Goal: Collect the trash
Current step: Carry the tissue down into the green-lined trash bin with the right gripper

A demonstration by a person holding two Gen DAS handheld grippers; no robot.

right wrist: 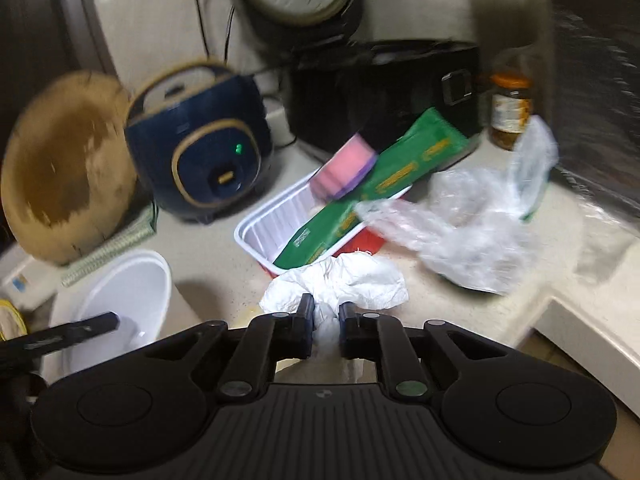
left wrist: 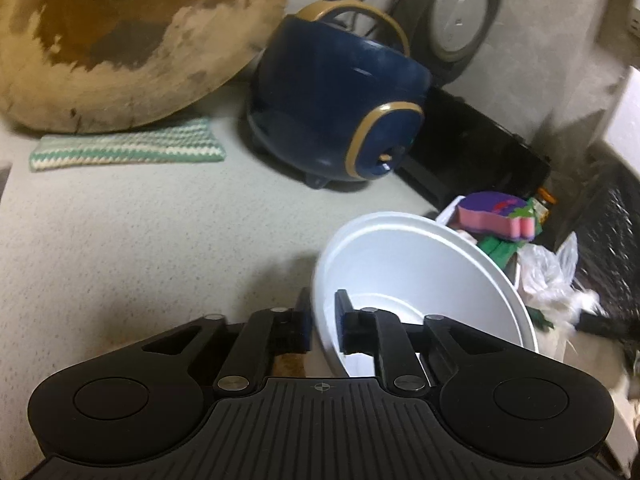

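Observation:
My left gripper [left wrist: 323, 312] is shut on the rim of a white plastic bowl [left wrist: 420, 276], one finger outside the wall and one inside. The same white bowl [right wrist: 128, 300] sits at the lower left of the right wrist view, with the left gripper's finger reaching in. My right gripper [right wrist: 324, 316] is shut on a crumpled white tissue [right wrist: 344, 280] on the counter. Behind the tissue lies a white plastic tray [right wrist: 264, 232] with a green wrapper [right wrist: 384, 180] and a pink and purple sponge [right wrist: 344, 168] in it. A clear plastic bag [right wrist: 472, 216] lies to the right.
A blue rice cooker [left wrist: 336, 112], a round wooden board [left wrist: 120, 40] leaning on the wall and a striped knitted cloth [left wrist: 128, 148] stand at the back of the counter. A black appliance [right wrist: 384, 88] and a jar [right wrist: 510, 108] stand behind the trash.

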